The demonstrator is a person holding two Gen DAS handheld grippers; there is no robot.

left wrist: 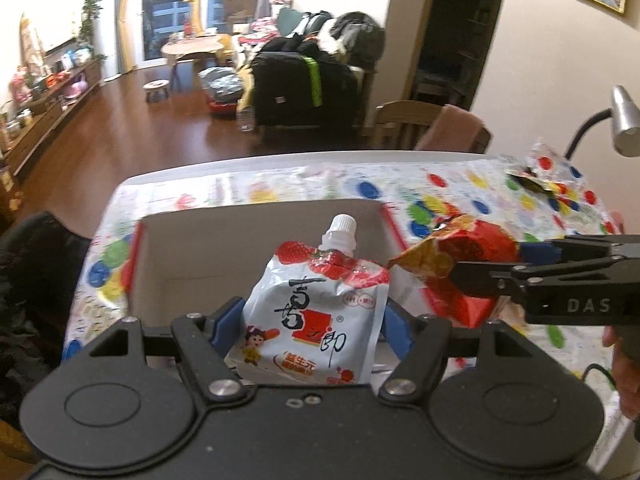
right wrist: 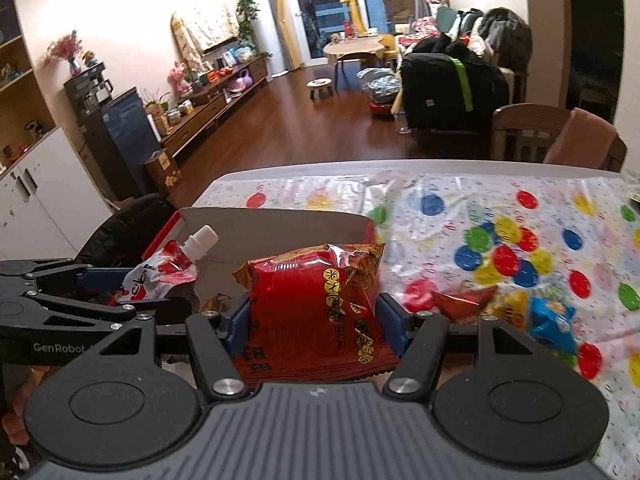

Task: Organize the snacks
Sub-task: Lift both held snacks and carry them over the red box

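Note:
My left gripper [left wrist: 310, 326] is shut on a white strawberry drink pouch [left wrist: 316, 312] with a white screw cap, held upright over the open white cardboard box [left wrist: 256, 216]. My right gripper [right wrist: 314, 322] is shut on a red snack packet [right wrist: 316, 304] with yellow print, held at the box's right edge. In the left wrist view the right gripper [left wrist: 486, 266] comes in from the right with the red packet [left wrist: 460, 256]. The right wrist view shows the left gripper [right wrist: 104, 280] at the left with the pouch [right wrist: 164, 272]. The box [right wrist: 280, 220] has red-edged flaps.
A tablecloth with coloured dots [right wrist: 500, 240] covers the white table. A small red packet [right wrist: 464, 300] and a blue and yellow packet [right wrist: 548, 320] lie to the right of the box. A desk lamp [left wrist: 624, 124] stands at the right. A wooden chair [right wrist: 532, 136] stands beyond the far edge.

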